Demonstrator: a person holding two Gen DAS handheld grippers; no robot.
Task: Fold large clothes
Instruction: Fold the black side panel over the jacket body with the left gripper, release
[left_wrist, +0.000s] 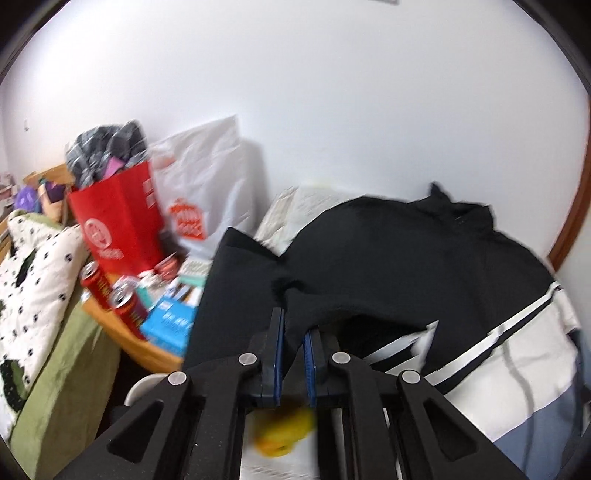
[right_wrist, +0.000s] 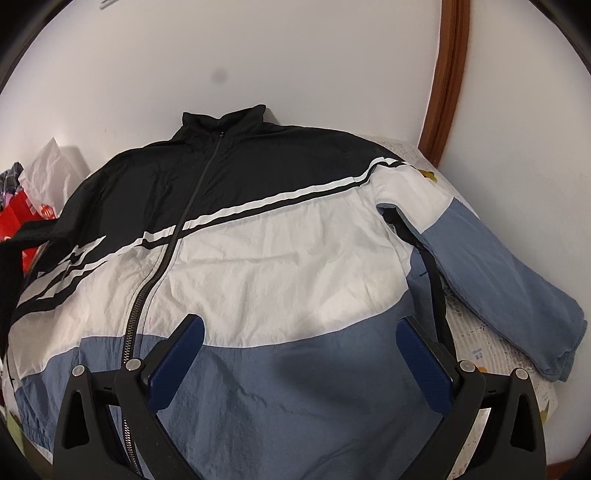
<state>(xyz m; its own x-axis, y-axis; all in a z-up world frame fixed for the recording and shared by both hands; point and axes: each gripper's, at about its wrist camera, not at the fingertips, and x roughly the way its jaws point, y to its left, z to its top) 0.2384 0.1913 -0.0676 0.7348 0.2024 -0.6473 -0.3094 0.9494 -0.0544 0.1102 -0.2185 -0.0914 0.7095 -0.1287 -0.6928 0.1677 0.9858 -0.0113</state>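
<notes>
Quilt: a white cover (left_wrist: 33, 280) with small dark spots fills the lower left of the left wrist frame, over a green layer
Cans: two red drink cans (left_wrist: 110, 291) stand left of centre on a wooden table (left_wrist: 147, 350), just beside a blue box (left_wrist: 170, 325)
Bags: a red paper bag (left_wrist: 114, 218) stuffed with dark cloth sits in the middle left, with a white plastic bag (left_wrist: 207, 184) against the wall to its right
Left gripper: the left gripper (left_wrist: 293, 332) at bottom centre of the left wrist frame is clamped on a black sleeve (left_wrist: 236, 295) of the jacket, the blue pads pinching the fabric, which hangs raised and drapes away to the left
Yellow thing: a blurred yellow object (left_wrist: 284, 432) shows under the jaws at the bottom; what it is cannot be told
Jacket: the jacket (right_wrist: 280, 251) lies spread front-up and zipped across the middle of the right wrist frame, collar at the top against the white wall, black above, white in the middle, blue below
Right sleeve: the blue sleeve (right_wrist: 491, 280) lies flat at the right of that frame on a printed cloth (right_wrist: 476, 332)
Right gripper: the right gripper (right_wrist: 301, 354) at bottom centre hangs above the blue hem area with jaws spread wide, nothing between them
</notes>
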